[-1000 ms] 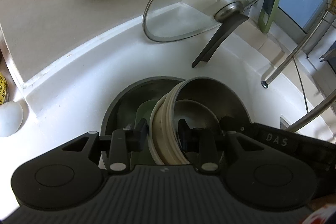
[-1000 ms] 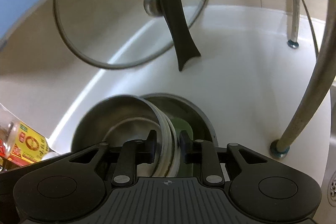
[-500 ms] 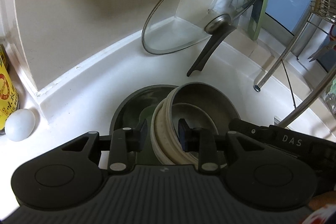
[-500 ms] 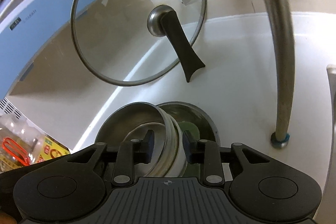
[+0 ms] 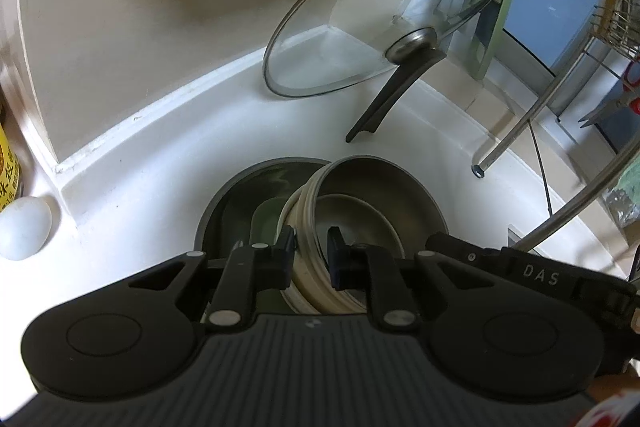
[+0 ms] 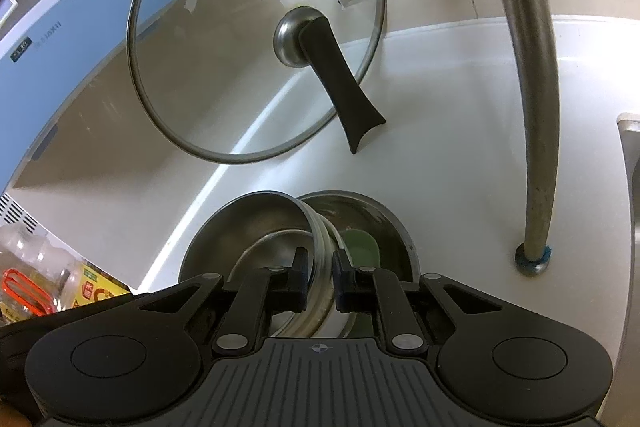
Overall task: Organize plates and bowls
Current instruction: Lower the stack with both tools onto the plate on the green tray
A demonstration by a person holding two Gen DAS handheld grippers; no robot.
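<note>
A steel bowl (image 5: 380, 187) sits nested in several cream bowls (image 5: 304, 291), and the stack is tilted over a wider dark bowl (image 5: 240, 195) with a green piece (image 5: 266, 215) inside. My left gripper (image 5: 312, 253) is closing on the stack's rim at the left, and its pads press the rim. In the right wrist view the same steel bowl (image 6: 248, 223) and cream rims (image 6: 320, 247) lean over the lower bowl (image 6: 360, 211). My right gripper (image 6: 321, 275) is closing on the opposite rim, pads touching it.
A glass lid (image 5: 380, 27) with a black handle leans on the wall behind the bowls. Metal rack legs (image 5: 520, 123) and a thick pole (image 6: 532, 107) stand to the right. A white egg (image 5: 24, 227) and yellow packets (image 6: 96, 291) lie at the left.
Both pairs of jaws have narrowed onto the rim of the bowl stack. The right wrist view has tipped upward a little, showing more of the wall and the blue appliance.
</note>
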